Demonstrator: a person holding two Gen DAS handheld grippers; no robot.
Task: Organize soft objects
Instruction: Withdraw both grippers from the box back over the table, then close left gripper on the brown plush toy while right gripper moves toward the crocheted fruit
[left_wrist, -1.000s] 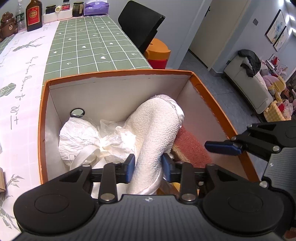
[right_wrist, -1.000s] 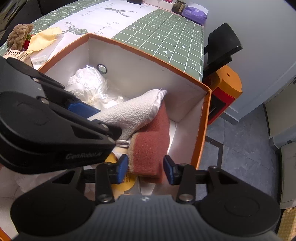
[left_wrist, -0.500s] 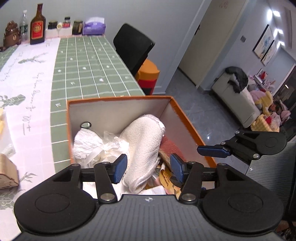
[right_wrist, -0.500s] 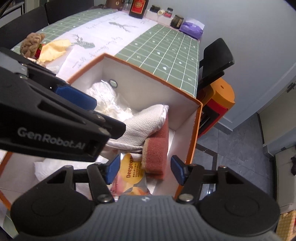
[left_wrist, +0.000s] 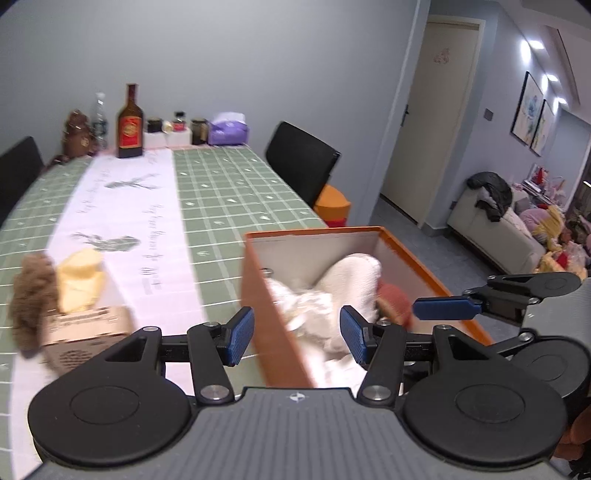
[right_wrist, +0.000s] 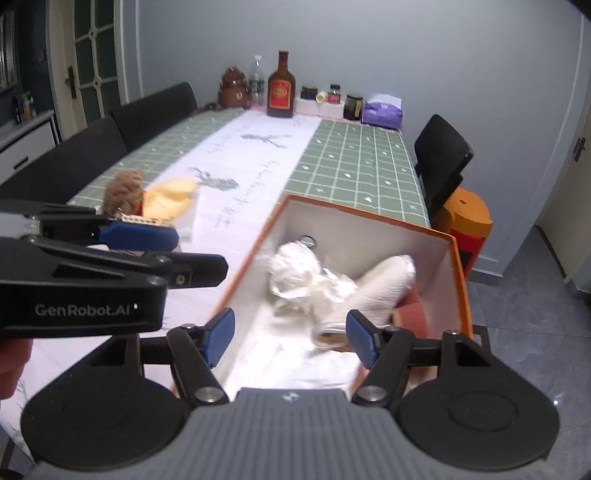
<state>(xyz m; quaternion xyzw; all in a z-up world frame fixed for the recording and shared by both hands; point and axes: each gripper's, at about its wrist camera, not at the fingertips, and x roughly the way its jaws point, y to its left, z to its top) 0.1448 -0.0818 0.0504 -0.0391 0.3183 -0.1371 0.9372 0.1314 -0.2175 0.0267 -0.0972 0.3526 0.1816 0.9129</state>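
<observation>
Two grippers over one table (left_wrist: 221, 192), both empty. Far left, at about 9 o'clock from the box: one brown fuzzy item (left_wrist: 31, 295), one yellow soft piece (left_wrist: 79, 278) just beside it, and one cardboard packet (left_wrist: 88, 325) in front of both; blurred. Left gripper (left_wrist: 297, 334): pads apart, nothing clamped; it straddles the near left wall of the orange box (left_wrist: 258, 295), not touching it. Box count: one, open-topped, white inside, sitting at the table's right edge. Contents, left to right: one crumpled white wad (right_wrist: 295, 273), one white towel roll (right_wrist: 384, 284) leaning toward 1 o'clock, one red-brown cloth (right_wrist: 415, 310) against the right wall; something further under the towel, too blurred to identify. Right gripper (right_wrist: 291, 338): jaws opening, nothing between the pads, hanging above the box's near end. Far end at 12 o'clock: one brown bottle (right_wrist: 281, 88), a few jars. Mid-table bare; right of the box the table ends, floor beyond.
</observation>
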